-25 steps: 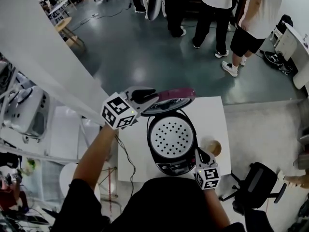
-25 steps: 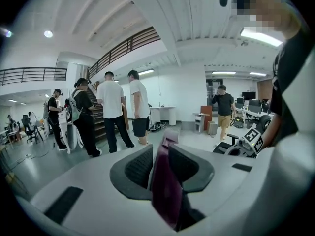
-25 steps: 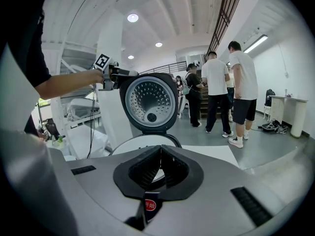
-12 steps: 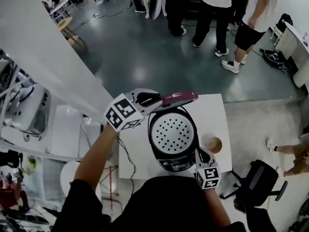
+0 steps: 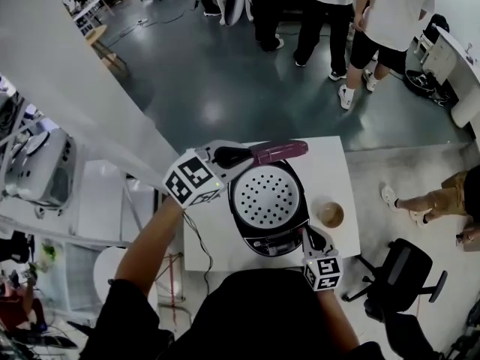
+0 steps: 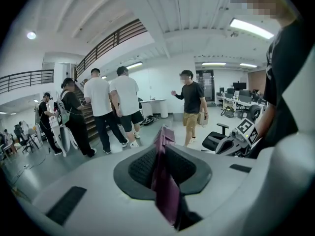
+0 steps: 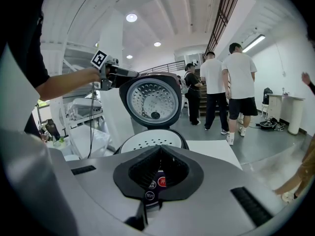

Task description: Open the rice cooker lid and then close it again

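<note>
The left arm reaches forward over the white desk (image 5: 336, 169). Its left gripper (image 5: 241, 155) pinches the rim of the glossy purple lid (image 5: 279, 151), the jaws having just been closing on it. The right gripper (image 5: 309, 237), jaws pressed together and empty, sits at the front of the round black rice cooker (image 5: 247, 235). Only the right gripper view shows the raised lid's shiny perforated metal inner plate (image 7: 151, 98)

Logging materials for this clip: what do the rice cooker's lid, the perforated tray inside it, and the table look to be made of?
Lid: glossy purple shell, likely plastic; its underside carries a shiny metal-looking plate that catches highlights.
Perforated tray: matte white with even holes, probably plastic.
Table: smooth flat white top, perhaps laminate; hard to tell.
</note>
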`<state>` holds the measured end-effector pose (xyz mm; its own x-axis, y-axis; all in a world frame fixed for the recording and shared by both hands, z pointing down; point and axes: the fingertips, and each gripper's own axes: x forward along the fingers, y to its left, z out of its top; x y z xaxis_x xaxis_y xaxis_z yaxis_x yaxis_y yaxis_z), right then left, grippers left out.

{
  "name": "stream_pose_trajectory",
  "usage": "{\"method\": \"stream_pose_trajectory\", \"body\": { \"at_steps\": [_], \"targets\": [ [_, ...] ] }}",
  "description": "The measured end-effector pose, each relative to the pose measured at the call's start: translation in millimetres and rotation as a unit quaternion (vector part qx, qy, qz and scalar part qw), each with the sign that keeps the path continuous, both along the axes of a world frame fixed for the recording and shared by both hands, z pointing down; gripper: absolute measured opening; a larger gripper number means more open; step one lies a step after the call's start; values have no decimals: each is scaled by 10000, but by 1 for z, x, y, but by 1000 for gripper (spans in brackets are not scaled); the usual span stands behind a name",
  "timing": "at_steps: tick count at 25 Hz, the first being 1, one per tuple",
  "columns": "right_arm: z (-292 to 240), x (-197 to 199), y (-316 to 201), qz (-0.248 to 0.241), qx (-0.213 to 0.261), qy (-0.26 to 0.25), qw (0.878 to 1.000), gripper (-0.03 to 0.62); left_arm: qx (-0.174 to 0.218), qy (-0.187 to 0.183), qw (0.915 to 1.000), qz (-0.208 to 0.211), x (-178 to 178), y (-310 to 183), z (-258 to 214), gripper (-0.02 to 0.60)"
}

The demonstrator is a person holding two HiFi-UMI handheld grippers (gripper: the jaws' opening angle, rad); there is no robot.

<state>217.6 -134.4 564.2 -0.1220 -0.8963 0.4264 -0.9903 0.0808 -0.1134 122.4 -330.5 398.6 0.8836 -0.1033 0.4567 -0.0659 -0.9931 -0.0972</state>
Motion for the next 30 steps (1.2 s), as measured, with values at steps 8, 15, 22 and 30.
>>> {"method": "stream_pose_trajectory", "body": {
  "at_steps": [8, 15, 22, 30],
  "targets": [
    [0, -19, 15, -60, 27, -65, 10000, 0, 370, -291, 9988, 169, 1, 31, 10, 54],
    [1, -30, 29, -31, 78, -141, 9999, 0, 239, -223, 9992, 212, -1, 52, 21, 51],
    [8, -43, 42, -25, 2, -161, 9999, 0, 440, -398, 9978, 305, -1, 71, 34, 49],
    [16, -54, 51, -12, -52, -192, 9998, 0, 273, -454, 9976, 455, -3, 98, 54, 44]
  ]
}}
